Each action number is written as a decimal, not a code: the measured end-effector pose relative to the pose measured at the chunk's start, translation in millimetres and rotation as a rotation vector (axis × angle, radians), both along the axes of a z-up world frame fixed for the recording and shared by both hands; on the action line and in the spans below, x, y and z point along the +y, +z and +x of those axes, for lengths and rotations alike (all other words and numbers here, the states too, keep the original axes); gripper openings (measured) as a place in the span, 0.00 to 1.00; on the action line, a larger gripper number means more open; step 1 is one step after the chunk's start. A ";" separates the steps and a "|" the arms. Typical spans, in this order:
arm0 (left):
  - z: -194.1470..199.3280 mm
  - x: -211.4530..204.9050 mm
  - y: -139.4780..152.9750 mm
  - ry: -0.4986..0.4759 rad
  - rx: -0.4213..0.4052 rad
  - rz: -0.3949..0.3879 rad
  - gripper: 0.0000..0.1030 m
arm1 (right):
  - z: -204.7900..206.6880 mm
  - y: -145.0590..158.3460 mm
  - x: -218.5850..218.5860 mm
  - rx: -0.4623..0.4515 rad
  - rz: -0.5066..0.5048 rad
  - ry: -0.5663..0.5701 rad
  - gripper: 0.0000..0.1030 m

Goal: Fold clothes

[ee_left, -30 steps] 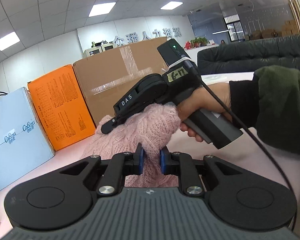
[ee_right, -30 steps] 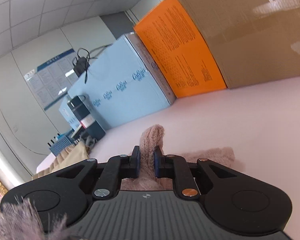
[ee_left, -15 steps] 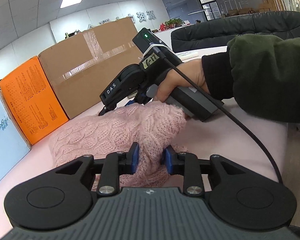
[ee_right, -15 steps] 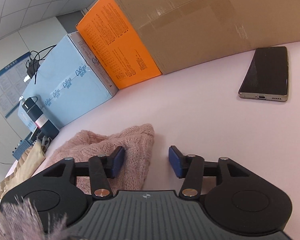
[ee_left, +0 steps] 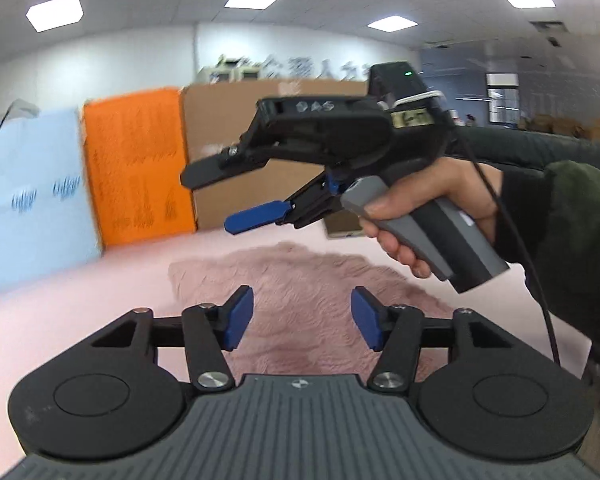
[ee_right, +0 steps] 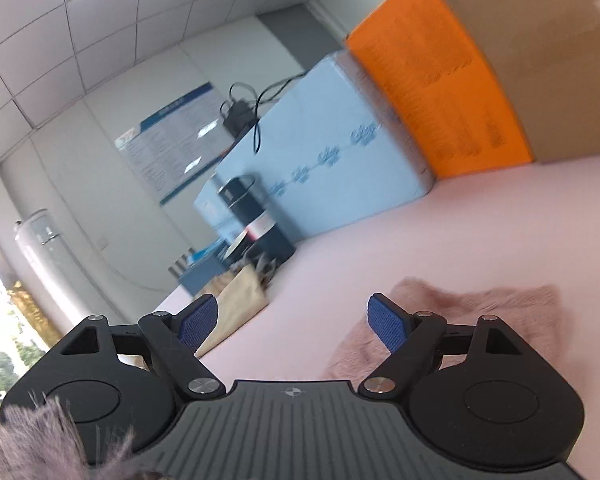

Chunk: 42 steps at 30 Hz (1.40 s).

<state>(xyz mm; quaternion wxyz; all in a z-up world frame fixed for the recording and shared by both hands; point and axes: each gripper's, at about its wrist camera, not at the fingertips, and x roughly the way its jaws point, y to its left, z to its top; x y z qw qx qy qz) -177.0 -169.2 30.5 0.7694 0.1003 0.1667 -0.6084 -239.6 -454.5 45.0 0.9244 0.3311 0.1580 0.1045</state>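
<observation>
A pink cable-knit sweater [ee_left: 300,292] lies folded flat on the pink table [ee_left: 80,308]. My left gripper [ee_left: 302,318] hovers just above its near edge, open, with nothing between the blue pads. In the left wrist view my right gripper [ee_left: 220,196] is held by a hand [ee_left: 432,200] well above the sweater, open and empty. Seen from the right wrist, the right gripper [ee_right: 294,326] is open over bare table, and the sweater [ee_right: 480,308] lies low at the right, partly behind the right finger.
A light blue box [ee_left: 28,200], an orange box [ee_left: 136,164] and a brown cardboard box [ee_left: 268,132] line the table's far side. A phone [ee_left: 342,226] lies behind the right gripper. A dark flask [ee_right: 256,216] and a tan cloth [ee_right: 236,312] sit at the left end.
Both grippers have let go of the sweater and opened wide. The right gripper has lifted up and away from it. The sweater now lies flat on the table.
</observation>
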 end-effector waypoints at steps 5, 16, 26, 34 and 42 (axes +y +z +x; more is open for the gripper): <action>12.9 -3.3 -28.8 -0.004 0.084 0.076 0.48 | 37.5 -48.0 -24.6 0.097 0.193 -0.022 0.83; 21.2 -17.0 -30.6 0.000 0.058 0.078 0.51 | 23.8 -60.5 -28.9 -0.021 0.166 -0.065 0.82; 18.7 -19.1 -31.9 0.017 0.016 0.081 0.55 | -24.2 -1.3 32.8 0.004 -0.140 -0.126 1.00; 13.5 -15.5 -29.3 0.017 -0.036 0.077 0.65 | -46.4 -31.8 46.8 0.033 -0.046 -0.159 1.00; 45.5 70.8 -26.3 -0.054 0.088 -0.154 0.87 | -100.9 -27.8 37.4 -0.083 -0.057 -0.295 1.00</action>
